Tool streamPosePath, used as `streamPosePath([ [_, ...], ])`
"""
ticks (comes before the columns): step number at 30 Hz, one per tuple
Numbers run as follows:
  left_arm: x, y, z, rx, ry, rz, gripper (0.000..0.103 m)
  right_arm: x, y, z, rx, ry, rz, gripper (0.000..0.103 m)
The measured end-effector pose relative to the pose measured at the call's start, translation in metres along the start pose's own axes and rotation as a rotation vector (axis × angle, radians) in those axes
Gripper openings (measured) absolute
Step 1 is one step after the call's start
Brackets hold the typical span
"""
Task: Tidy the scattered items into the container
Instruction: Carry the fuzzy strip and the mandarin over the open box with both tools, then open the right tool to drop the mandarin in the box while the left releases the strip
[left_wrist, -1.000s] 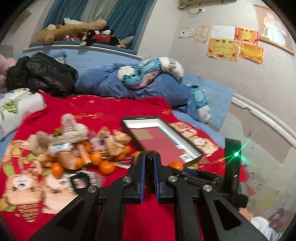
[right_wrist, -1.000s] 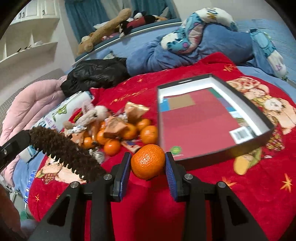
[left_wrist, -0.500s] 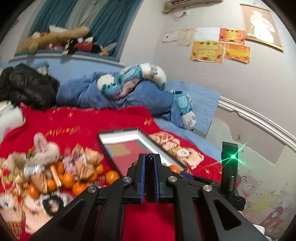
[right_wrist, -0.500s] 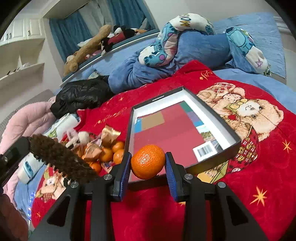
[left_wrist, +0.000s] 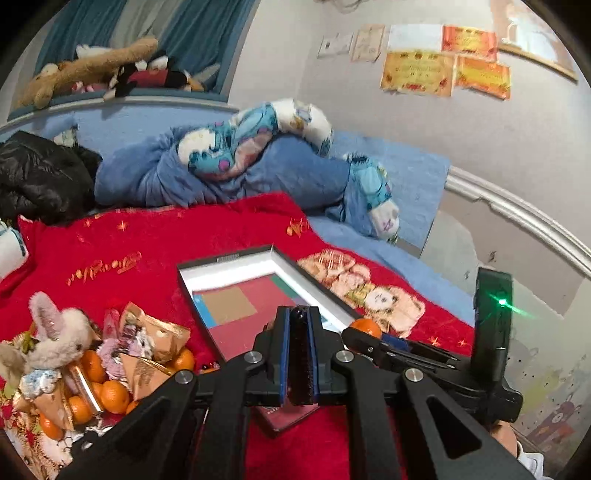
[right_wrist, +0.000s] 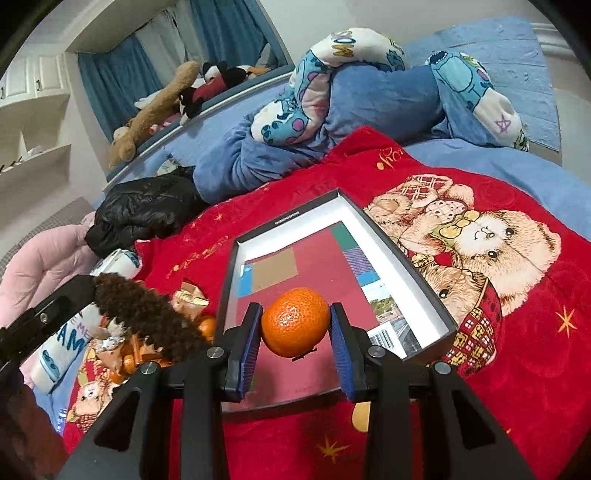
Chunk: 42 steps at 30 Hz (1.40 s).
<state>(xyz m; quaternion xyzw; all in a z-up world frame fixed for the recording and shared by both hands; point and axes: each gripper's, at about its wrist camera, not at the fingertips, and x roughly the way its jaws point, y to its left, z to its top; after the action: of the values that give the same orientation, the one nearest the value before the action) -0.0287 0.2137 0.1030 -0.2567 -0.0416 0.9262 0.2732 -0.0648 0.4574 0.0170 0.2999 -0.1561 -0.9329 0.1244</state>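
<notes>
Right wrist view: right gripper (right_wrist: 295, 328) pinches a mandarin (right_wrist: 295, 322) over the shallow box (right_wrist: 413, 273), whose floor holds only printed paper.

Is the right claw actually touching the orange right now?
Touching. The right wrist view shows the right claw shut on the orange, a blue pad pressing each side, holding it above the open box.

The white and blue patterned pillow (right_wrist: 354, 48) at the head of the bed shows the letters "MOW", read upside down. The white roll (right_wrist: 70, 339) at the red blanket's left edge bears part-hidden letters "ME" and "AM". The box's (right_wrist: 406, 266) barcode label and the wall certificates (left_wrist: 417, 72) are too small to read.
</notes>
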Motion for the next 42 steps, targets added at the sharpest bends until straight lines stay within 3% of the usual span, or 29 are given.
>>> streamPosePath([
  [7,0.04,-0.002,-0.009,0.036,0.096,0.017,0.009,0.019,-0.001,0.004,-0.077,0.015,-0.073,0.035],
  [16,0.065,0.0,0.0,0.072,0.117,0.051,0.01,0.043,-0.002,-0.002,-0.084,0.082,-0.082,0.035],
  [23,0.099,0.009,0.01,0.036,0.147,0.033,0.01,0.061,-0.004,0.002,-0.106,0.078,-0.167,0.035],
  [33,0.14,0.03,-0.005,-0.039,0.234,0.054,0.01,0.088,-0.008,-0.005,-0.167,0.15,-0.217,0.036],
  [39,0.143,0.032,-0.007,-0.052,0.231,0.043,0.01,0.09,-0.006,-0.008,-0.183,0.149,-0.228,0.036],
  [40,0.144,0.032,-0.007,-0.047,0.236,0.056,0.01,0.09,-0.007,-0.007,-0.178,0.147,-0.224,0.038],
  [42,0.145,0.033,-0.007,-0.044,0.249,0.086,0.01,0.089,-0.007,-0.006,-0.176,0.139,-0.218,0.055],
])
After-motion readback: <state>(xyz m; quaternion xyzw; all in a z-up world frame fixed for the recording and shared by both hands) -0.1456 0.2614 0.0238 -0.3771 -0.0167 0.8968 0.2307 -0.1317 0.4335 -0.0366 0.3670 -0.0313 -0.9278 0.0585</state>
